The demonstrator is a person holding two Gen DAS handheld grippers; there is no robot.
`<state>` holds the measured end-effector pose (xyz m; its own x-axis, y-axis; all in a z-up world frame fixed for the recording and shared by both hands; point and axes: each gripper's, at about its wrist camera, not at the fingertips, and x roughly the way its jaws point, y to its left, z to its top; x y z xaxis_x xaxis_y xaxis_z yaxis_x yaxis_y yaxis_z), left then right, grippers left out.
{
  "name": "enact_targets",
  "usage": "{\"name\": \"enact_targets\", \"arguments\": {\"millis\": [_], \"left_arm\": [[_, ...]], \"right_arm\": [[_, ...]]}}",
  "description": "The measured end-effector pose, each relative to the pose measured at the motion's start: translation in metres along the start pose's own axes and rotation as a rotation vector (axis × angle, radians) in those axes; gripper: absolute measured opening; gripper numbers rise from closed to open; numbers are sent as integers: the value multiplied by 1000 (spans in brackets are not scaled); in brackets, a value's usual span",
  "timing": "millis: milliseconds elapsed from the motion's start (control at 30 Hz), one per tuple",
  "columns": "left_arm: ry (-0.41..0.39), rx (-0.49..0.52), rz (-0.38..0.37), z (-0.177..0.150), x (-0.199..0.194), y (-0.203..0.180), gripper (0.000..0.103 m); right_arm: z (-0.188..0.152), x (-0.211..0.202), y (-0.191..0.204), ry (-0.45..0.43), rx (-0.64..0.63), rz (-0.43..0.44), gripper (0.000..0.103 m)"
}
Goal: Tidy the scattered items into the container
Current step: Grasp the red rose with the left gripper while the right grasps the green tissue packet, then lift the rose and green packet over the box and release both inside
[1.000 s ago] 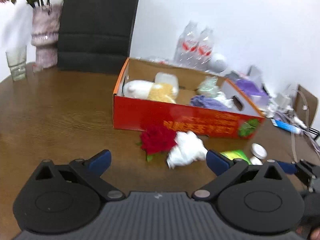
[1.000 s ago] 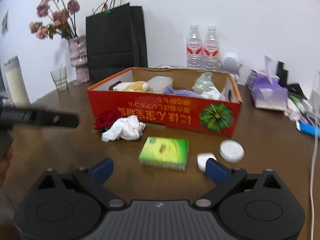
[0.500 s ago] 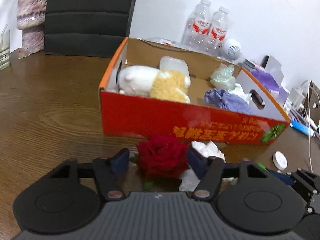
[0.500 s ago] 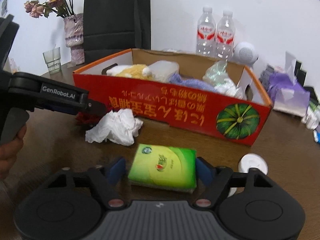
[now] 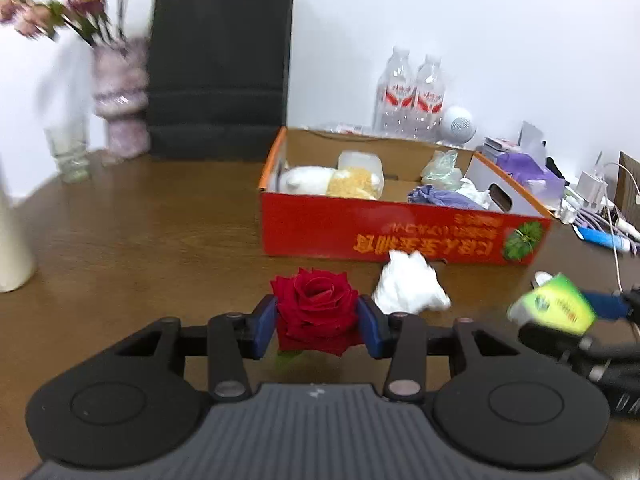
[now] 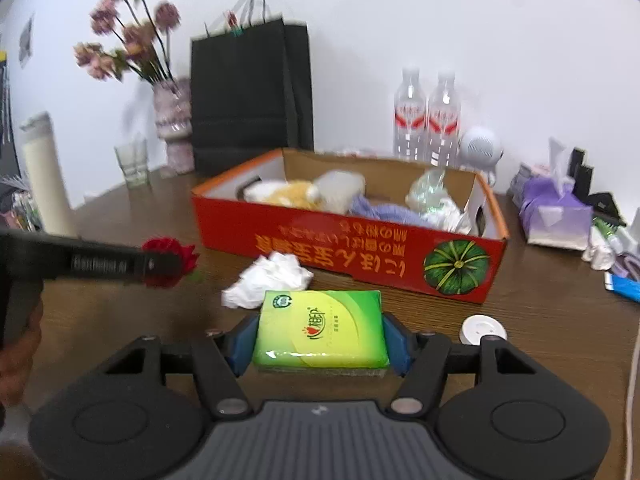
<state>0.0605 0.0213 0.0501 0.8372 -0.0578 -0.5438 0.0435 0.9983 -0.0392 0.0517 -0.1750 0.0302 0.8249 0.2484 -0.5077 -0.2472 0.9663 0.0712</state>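
Note:
My left gripper is shut on a red rose and holds it above the table, in front of the red cardboard box. My right gripper is shut on a green tissue pack, lifted above the table in front of the box. The pack also shows at the right of the left wrist view, and the rose at the left of the right wrist view. A crumpled white tissue lies on the table before the box. The box holds a plush toy, a plastic tub, purple cloth and bags.
A white round lid lies on the table at the right. A black paper bag, a flower vase, a glass and two water bottles stand behind. A purple tissue box and cables crowd the right.
Both grippers closed: the left on the rose, the right on the green tissue pack. Both have lifted their items off the table and drawn back from the box.

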Motion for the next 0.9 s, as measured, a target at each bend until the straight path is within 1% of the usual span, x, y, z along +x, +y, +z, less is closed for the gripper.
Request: {"name": "enact_targets", "arguments": {"millis": [100,233,333,400,467,567,667,800,900], "left_arm": [[-34,10,11,-25,-39,-6,45],[-47,11,-1,-58,-81,-14,45],[-33,14,-17,-79,-102,-24,45],[-39,25,-10,-90,-114,-30,45],[-40,33,-20,-98,-125,-34,46],[-42,25,-17,-106,-134,-39,46],[-67,23,-27,-106,-146,-44,45],[-110,41,-38,-100,-157,-51,46],[-116,41,-45,-98,-159,-52,46]], "right_arm": [[-11,-36,13,-38,-4,6,63],[-32,-78,28,-66,5,1,63],[-52,-97,33,-75,38,-19,63],[-63,-106,37,-62,67,-33,63],[-74,-117,43,-63,63,-52,63],[-87,-130,49,-52,64,-53,63],[-94,-139,53,-47,66,-48,63],[-94,-151,54,-68,77,-60,63],[-93,-154,53,-80,81,-68,63]]}}
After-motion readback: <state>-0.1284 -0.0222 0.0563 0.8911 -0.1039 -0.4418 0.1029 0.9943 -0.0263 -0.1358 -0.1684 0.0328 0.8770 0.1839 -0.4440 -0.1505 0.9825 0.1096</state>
